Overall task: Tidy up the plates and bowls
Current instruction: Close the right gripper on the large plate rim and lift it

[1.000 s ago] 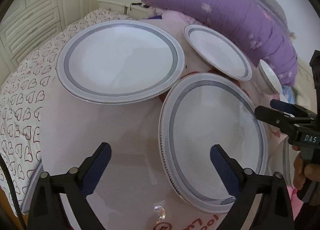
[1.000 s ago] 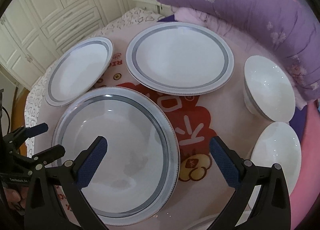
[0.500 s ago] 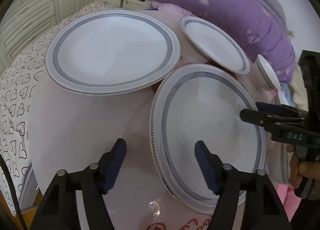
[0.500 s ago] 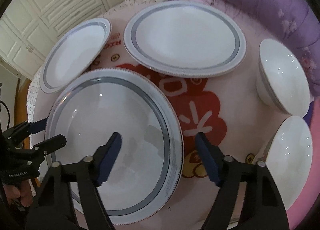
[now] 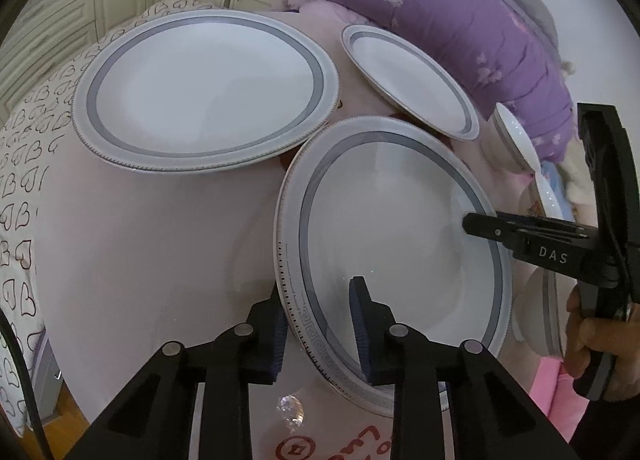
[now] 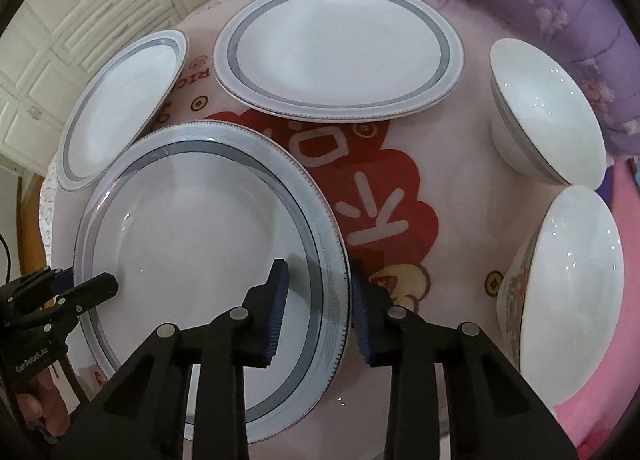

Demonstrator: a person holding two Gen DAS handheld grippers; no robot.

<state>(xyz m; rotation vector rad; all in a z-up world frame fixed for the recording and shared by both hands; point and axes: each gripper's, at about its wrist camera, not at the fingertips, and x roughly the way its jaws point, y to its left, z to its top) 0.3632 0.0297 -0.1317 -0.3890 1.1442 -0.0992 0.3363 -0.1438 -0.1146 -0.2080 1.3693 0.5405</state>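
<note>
The left gripper (image 5: 318, 316) has its jaws closed to a narrow gap that straddles the near-left rim of the big plate (image 5: 396, 228); one pad sits under the rim, the other over the well, and both look pressed to it. The right gripper (image 6: 316, 308) grips the same plate (image 6: 192, 244) on its opposite edge, jaws just as narrow, one blue pad (image 6: 278, 300) inside the rim and one outside. In the left wrist view the right gripper (image 5: 480, 226) shows from the side at the far-right rim, its fingers nearly together on the plate edge, with the hand (image 5: 596, 340) on the handle. In the right wrist view the left gripper (image 6: 86, 284) reaches in at the near-left rim.

The plate lies at the near side of a pink cloth (image 6: 440, 164) printed with a red figure. A second big plate (image 6: 340, 48) lies beyond it, a small plate (image 6: 120, 108) to the far left in the right wrist view. Two white bowls sit at the right: a far bowl (image 6: 552, 112) and a near bowl (image 6: 568, 288), close together; whether they touch is unclear.

A purple quilt (image 5: 440, 8) with flowers is heaped behind the cloth. A heart-print sheet (image 5: 24, 148) lies to the left, and cream cupboards (image 6: 80, 20) stand at the back.
</note>
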